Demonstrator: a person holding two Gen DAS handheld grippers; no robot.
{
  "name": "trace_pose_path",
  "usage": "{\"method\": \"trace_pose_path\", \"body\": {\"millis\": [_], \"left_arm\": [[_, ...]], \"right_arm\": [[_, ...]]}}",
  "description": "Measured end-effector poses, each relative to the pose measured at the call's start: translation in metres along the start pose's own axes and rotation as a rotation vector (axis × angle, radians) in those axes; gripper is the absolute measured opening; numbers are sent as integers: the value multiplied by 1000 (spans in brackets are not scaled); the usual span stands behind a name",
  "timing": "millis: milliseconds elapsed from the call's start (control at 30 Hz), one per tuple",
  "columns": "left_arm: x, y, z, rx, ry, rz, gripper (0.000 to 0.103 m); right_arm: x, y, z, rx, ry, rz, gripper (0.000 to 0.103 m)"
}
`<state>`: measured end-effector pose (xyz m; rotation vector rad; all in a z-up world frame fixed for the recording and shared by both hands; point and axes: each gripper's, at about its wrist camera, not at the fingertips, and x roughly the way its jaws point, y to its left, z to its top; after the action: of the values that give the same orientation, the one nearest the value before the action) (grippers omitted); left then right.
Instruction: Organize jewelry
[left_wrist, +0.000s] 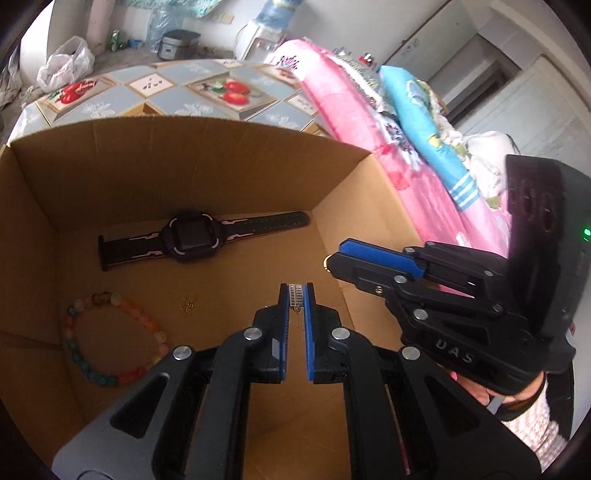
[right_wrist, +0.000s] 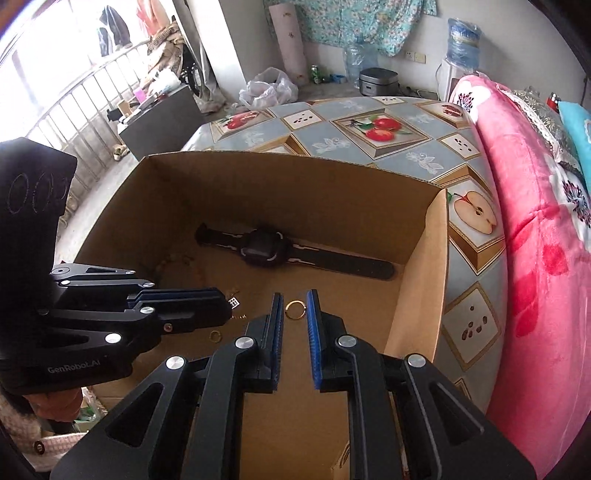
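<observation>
The left gripper pinches a small silver earring over the cardboard box. The right gripper squeezes a gold ring beside it. I think both need letting go next, near the watch ahead
</observation>
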<state>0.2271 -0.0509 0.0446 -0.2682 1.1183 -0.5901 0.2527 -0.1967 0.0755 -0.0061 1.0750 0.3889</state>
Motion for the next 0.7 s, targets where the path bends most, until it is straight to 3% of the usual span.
{"method": "trace_pose_path", "body": {"millis": [233,367,600,700], "left_arm": [[5,1,5,-15,-23,14,24],[-3,3,5,-27,-50,5,25],[-45,-3,-12,10,-166,-13,26],[-73,-4,-31,51,-230,-15,31]], "right_arm": [[-12,-4,1,12,-61,16,14],[-22,-7,-3,36,-87,27,14],[-63,-4,-22,62,-182,73,14],[-83,1,-39,58,-224,122,14]]}}
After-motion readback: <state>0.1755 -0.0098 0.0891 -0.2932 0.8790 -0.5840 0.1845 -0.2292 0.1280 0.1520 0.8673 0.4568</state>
